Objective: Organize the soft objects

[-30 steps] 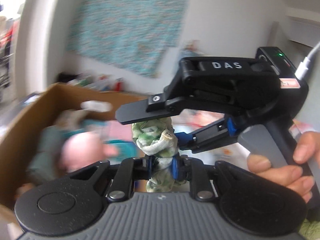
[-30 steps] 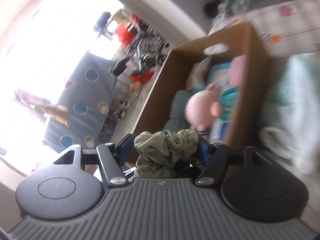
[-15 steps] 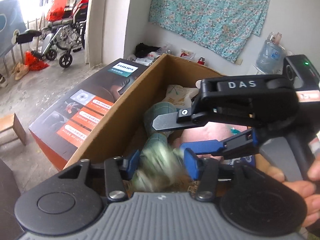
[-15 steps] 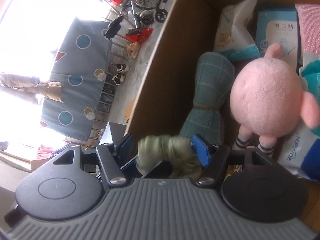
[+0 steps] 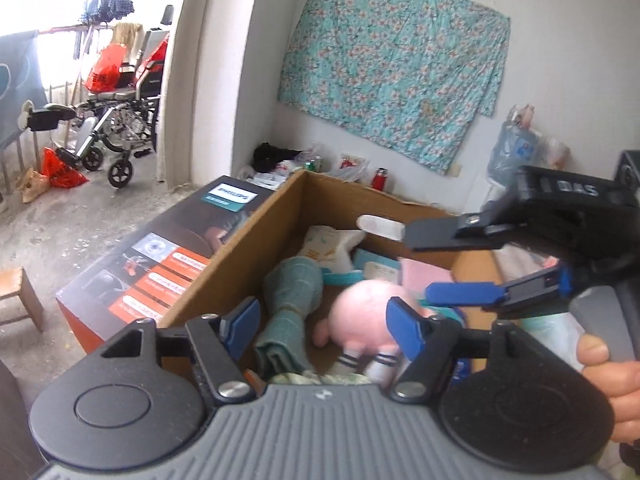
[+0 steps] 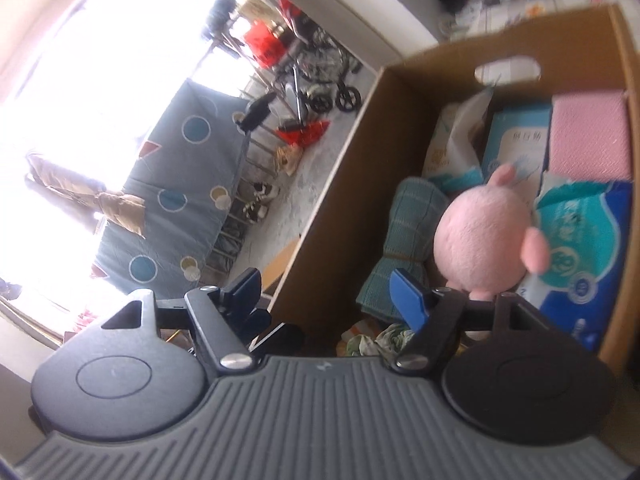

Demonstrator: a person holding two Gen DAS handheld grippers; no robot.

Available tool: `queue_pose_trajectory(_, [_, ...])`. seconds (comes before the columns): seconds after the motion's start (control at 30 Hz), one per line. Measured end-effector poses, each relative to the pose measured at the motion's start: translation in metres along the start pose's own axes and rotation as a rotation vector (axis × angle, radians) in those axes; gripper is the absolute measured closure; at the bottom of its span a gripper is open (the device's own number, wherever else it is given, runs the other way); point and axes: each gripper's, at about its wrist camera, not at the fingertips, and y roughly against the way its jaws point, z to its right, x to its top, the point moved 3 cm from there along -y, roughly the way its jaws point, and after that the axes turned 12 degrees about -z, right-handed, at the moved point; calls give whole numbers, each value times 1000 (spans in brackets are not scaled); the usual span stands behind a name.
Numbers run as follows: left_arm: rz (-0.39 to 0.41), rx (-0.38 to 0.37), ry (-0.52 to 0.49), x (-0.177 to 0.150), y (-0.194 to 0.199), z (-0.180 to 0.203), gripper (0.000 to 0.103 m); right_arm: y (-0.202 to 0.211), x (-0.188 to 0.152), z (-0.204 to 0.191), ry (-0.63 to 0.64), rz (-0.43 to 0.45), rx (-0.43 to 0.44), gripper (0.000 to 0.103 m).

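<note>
At the far left of the left wrist view a wheelchair (image 5: 116, 120) stands on bare floor, and nearer lies a printed appliance carton (image 5: 168, 248) flat against the cardboard box (image 5: 240, 264) that takes the soft things; inside the box, against its left wall, rests a rolled green checked cloth (image 5: 292, 300), with a white packet (image 5: 332, 244) behind it; to its right a pink plush toy (image 5: 372, 316) lies on blue and white tissue packs (image 6: 576, 240) beside a pink folded cloth (image 6: 588, 136). The left gripper (image 5: 320, 320) hangs over the near end of the box; its jaws are opening and nothing is between them. A green mottled cloth (image 6: 380, 338) lies crumpled low at the near edge of the box, just below both grippers, apparently resting on the box floor, though both views cut most of it off. The right gripper (image 6: 328, 292) sits further right, its jaws likewise opening and holding nothing; in the left wrist view it is blurred, with a hand (image 5: 612, 384) on its handle. In my judgement this cloth is now stowed and the box is well filled; what is left cannot be told, since no loose soft things show outside the box.
</note>
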Motion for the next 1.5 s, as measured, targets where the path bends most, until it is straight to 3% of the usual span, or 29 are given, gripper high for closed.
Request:
queue_pose_trajectory(0.17, [-3, -60, -25, -12, 14, 15, 17, 57, -25, 4, 51, 133, -48, 24])
queue_pose_trajectory(0.3, [-22, -102, -70, -26, 22, 35, 10, 102, -56, 16, 65, 261, -143, 19])
queue_pose_trajectory(0.37, [-22, -109, -101, -34, 26, 48, 4, 122, -74, 23, 76, 331, -214, 16])
queue_pose_trajectory(0.5, [1, -112, -144, -48, 37, 73, 0, 147, -112, 35, 129, 456, -430, 5])
queue_pose_trajectory(0.6, [-5, -107, -150, -56, 41, 87, 0, 152, -141, 44, 163, 490, -593, 1])
queue_pose_trajectory(0.73, [-57, -121, -156, -66, 41, 100, 0, 148, -171, 53, 188, 511, -744, 1])
queue_pose_trajectory(0.9, [-70, -28, -186, -79, 41, 109, 0, 137, -196, 65, 179, 507, -921, 1])
queue_pose_trajectory(1.0, [-56, 47, -201, -88, 40, 109, 0, 134, -207, 68, 177, 487, -947, 1])
queue_pose_trajectory(1.17, [-91, 55, -210, -100, 38, 104, 0, 126, -217, 53, 196, 455, -925, 1])
queue_pose_trajectory(1.5, [-102, 149, -185, -109, 34, 93, 0, 109, -224, 17, 272, 407, -893, 1])
